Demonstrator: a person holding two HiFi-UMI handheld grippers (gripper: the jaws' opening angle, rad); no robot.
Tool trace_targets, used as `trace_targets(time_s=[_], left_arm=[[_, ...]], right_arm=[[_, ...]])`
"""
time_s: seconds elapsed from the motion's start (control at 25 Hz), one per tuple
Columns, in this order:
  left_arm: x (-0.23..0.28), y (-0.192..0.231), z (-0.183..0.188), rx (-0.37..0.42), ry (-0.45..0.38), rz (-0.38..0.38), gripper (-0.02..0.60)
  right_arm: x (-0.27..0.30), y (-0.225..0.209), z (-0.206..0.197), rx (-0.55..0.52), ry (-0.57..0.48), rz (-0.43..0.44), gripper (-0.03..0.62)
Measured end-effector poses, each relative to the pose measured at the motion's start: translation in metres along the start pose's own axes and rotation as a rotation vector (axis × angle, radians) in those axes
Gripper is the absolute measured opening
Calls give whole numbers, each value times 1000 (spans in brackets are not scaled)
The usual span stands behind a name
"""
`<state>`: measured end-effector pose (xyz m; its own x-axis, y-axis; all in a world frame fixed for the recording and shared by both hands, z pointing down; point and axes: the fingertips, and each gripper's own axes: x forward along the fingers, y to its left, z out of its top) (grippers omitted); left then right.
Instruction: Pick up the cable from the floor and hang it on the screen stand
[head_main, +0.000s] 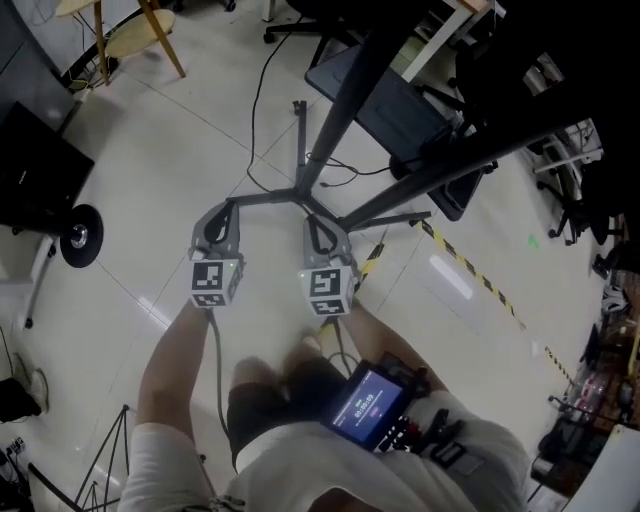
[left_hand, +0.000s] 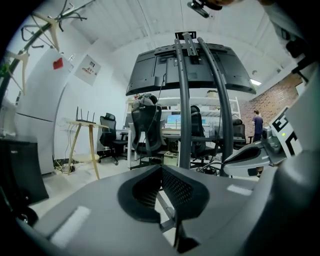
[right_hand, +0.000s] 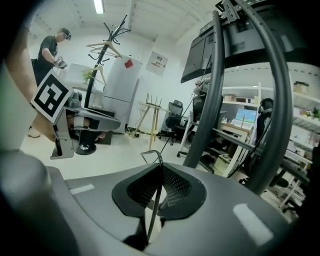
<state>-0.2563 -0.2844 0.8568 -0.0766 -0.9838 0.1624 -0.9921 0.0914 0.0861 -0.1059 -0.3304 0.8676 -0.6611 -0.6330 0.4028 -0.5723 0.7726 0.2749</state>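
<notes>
Right tongs (right_hand: 161, 171): we see them clamped on the thin cable (right_hand: 155, 200).
Left tongs (left_hand: 161, 171): fully closed, holding nothing.
Screen stand (head_main: 345, 110): at twelve o'clock from us.

Left hand-held gripper (head_main: 226, 208), right hand-held gripper (head_main: 319, 222) side by side near screen stand (head_main: 345, 110) legs, above pale tiled floor (head_main: 180, 150).

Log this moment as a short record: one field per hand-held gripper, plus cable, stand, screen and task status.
left hand-held gripper: jaws shut, nothing between them
right hand-held gripper: jaws shut on the cable
cable: thin, dark, runs up through the right jaws, small bend above them
stand: dark, just ahead of both, legs on the floor
screen: mounted high on the stand
task status: cable held, not yet hung
</notes>
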Motion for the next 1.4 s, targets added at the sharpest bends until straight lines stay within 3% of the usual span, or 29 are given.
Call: trace_targets(time_s=[0.8, 1.16, 1.4], left_arm=[[-32, -60, 342, 39, -125, -22, 3], [-70, -89, 464, 73, -242, -5, 3], [-72, -71, 511, 74, -305, -4, 3]], right_arm=[[-151, -142, 318, 11, -169, -120, 32], [-227, -176, 440, -4, -314, -148, 32], [-237, -182, 502, -5, -396, -172, 32]])
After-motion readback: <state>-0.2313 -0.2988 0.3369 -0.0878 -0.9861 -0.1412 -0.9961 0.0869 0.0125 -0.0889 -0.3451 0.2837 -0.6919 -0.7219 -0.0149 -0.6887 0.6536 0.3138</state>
